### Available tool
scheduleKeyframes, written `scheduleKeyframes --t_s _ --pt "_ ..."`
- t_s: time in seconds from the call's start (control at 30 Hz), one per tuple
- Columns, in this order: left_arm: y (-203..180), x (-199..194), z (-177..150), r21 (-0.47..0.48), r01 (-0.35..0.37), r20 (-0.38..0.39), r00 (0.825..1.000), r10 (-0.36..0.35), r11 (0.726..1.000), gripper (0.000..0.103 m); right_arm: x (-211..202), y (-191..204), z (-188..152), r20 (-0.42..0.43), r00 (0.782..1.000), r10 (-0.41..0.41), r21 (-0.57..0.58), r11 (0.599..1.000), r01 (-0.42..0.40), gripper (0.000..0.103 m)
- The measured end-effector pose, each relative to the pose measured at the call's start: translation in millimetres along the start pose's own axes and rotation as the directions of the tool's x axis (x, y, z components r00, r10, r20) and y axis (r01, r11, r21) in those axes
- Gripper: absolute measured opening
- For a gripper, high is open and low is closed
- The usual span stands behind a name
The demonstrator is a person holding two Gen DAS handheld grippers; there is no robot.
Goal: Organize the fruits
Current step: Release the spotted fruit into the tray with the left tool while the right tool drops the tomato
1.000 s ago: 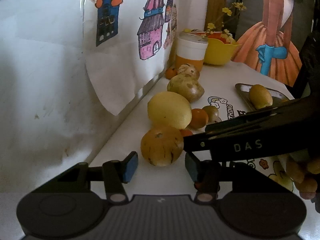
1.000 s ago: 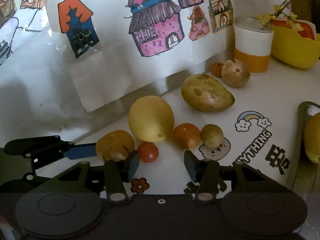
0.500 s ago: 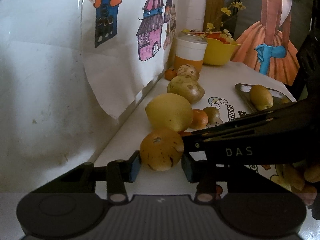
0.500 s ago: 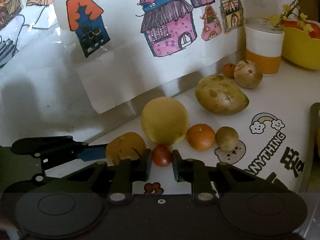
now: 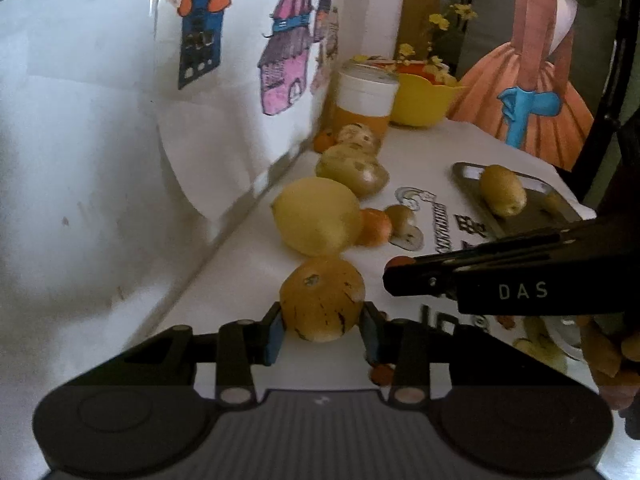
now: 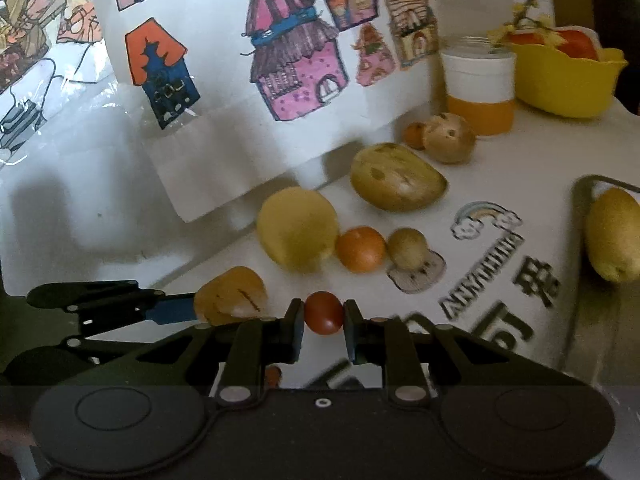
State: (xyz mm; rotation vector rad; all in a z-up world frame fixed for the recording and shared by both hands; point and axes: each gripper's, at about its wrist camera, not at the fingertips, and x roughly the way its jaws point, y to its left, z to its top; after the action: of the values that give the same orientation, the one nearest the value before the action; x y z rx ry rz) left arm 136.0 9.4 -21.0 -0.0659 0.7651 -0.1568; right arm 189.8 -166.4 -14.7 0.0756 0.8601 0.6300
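Right wrist view: right gripper [image 6: 323,330] level, pinching red tomato [image 6: 323,312].

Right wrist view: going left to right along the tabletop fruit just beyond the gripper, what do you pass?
Striped orange fruit held by the left gripper → small red tomato between the right gripper fingers → orange tangerine → small brown fruit → yellow-green fruit on the metal tray.

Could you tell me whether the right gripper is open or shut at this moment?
Shut: the right gripper has both fingers pressed against the small red tomato.
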Motion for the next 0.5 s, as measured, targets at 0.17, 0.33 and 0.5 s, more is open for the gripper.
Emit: scheduleKeyframes --t_s 0.17,0.33,0.5 --pt "-11.1 -6.4 -6.1 0.006 0.017 -0.008 1.0 -0.017 1.0 0.043 -24.5 -4.9 -11.8 0.04 0.999 -0.031 0.017 0.999 0.03 0.022" --pt "-24.7 -10.6 -3.3 0.015 0.044 0.0 0.999 -0.044 0.999 0.043 -55.3 -16.5 -18.5 0.092 0.993 -0.073 0.061 0.996 0.068 0.022" --pt "-46.8 -13.4 10.6 0.037 0.096 0.017 0.995 -0.097 0.995 0.043 -86.8 -36.9 -28.5 0.14 0.979 -0.15 0.104 0.985 0.136 0.022"
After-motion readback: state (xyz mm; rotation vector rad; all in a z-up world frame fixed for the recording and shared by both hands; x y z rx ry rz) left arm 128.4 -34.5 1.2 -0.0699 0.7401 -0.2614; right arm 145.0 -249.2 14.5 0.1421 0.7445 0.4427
